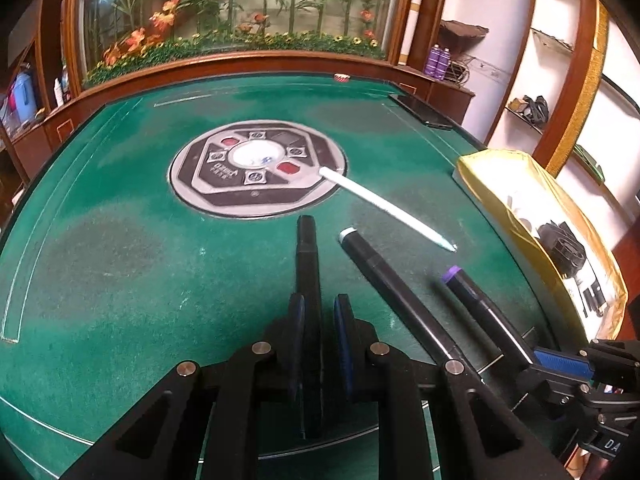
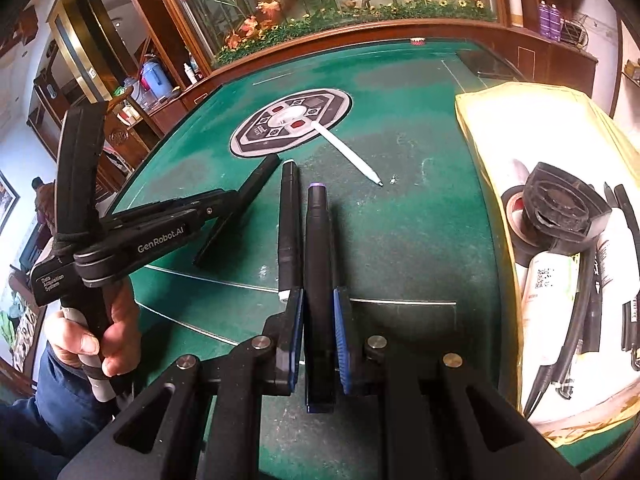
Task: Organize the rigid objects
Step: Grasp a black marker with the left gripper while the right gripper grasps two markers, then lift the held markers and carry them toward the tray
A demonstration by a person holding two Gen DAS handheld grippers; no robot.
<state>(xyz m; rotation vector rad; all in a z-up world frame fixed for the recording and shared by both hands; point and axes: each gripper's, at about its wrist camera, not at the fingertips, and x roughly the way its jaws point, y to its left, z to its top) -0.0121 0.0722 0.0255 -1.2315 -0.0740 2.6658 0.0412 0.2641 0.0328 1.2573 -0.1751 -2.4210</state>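
Observation:
My left gripper (image 1: 320, 312) is shut on a black marker (image 1: 309, 264) that points away over the green table (image 1: 120, 240). My right gripper (image 2: 318, 304) is shut on a purple-capped black marker (image 2: 317, 240), also seen in the left wrist view (image 1: 480, 308). Between them a white-capped black marker (image 2: 289, 216) lies on the felt, also visible in the left wrist view (image 1: 396, 292). A white pen (image 2: 348, 154) lies further off, its end on the round centre panel (image 2: 288, 120). The left gripper shows in the right wrist view (image 2: 224, 204), holding its marker (image 2: 256, 184).
A yellow-lined box (image 2: 480, 128) at the table's right edge holds tape rolls, a black round part (image 2: 560, 208), a white bottle and several pens. A dark phone (image 1: 420, 110) lies at the far right corner. A wooden rail and flower display stand behind.

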